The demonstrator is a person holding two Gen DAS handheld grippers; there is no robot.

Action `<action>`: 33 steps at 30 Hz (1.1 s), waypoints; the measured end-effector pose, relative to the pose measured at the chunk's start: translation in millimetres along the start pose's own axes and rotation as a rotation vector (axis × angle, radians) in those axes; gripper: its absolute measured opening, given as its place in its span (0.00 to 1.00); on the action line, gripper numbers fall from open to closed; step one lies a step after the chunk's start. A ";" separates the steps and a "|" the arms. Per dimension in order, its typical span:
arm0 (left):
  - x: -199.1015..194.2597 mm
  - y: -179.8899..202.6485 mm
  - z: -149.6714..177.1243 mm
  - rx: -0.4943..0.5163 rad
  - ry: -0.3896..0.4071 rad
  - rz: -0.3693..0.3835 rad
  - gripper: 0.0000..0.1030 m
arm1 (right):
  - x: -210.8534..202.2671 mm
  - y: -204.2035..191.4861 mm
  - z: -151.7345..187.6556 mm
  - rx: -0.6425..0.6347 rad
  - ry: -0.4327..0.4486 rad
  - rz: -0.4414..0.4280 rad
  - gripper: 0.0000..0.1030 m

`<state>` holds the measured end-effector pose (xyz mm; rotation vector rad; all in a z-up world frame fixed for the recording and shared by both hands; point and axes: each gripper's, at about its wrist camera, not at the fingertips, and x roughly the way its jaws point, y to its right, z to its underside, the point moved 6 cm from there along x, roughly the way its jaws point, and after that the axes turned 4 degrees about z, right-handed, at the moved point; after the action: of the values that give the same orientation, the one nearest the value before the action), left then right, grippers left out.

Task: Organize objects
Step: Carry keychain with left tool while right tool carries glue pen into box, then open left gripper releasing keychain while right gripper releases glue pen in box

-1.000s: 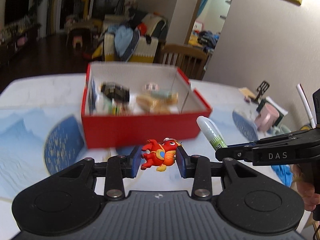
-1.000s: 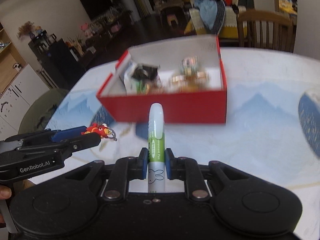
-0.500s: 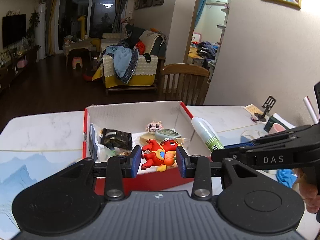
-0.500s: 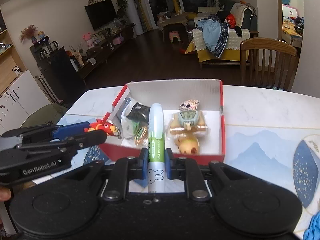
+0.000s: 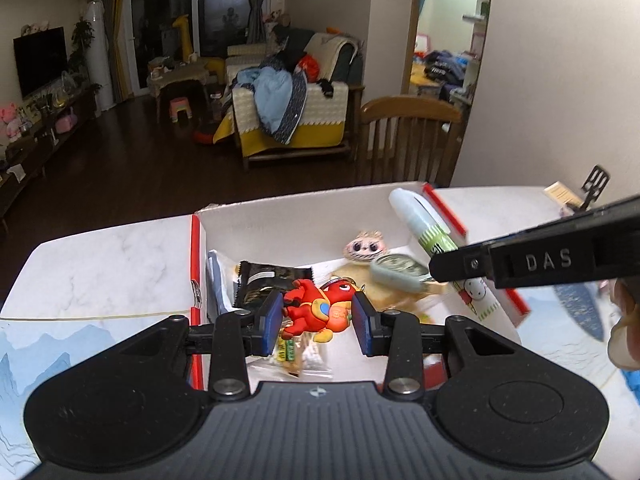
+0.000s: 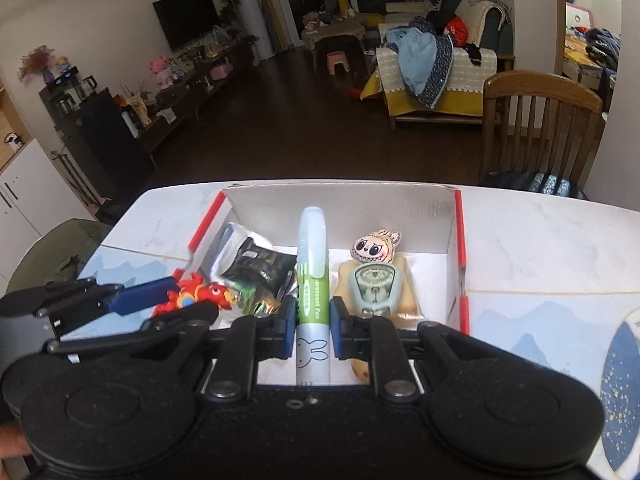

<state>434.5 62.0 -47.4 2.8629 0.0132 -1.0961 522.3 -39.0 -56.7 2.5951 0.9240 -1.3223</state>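
Observation:
My left gripper [image 5: 318, 322] is shut on a small red dragon toy [image 5: 316, 308] and holds it above the open red box [image 5: 196, 264]. From the right wrist view the same toy [image 6: 196, 294] hangs over the box's left side. My right gripper [image 6: 313, 330] is shut on a green and white fluorescent pen [image 6: 313, 280], cap pointing forward, over the middle of the red box [image 6: 460, 248]. In the left wrist view this pen [image 5: 432, 240] slants across the box's right wall. Inside lie a black snack packet [image 6: 260, 264] and a tan big-eyed doll [image 6: 374, 276].
The box stands on a white marble-look table [image 6: 540, 240] with a blue mountain-print mat [image 6: 520, 332]. A wooden chair [image 6: 540, 128] stands behind the far table edge. At the far right of the left wrist view lies a black phone stand [image 5: 596, 186].
Both grippers have moved forward from in front of the box to above its inside, each keeping its hold. The box now fills the lower middle of both views.

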 end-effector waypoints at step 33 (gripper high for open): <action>93.9 -11.2 28.5 0.013 -0.261 -0.002 0.35 | 112.2 -6.4 -4.3 -0.039 -0.153 0.078 0.17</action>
<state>485.0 69.3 -132.0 2.7074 -0.0061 -1.4652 571.6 21.0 -138.0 2.4344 0.8081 -1.4425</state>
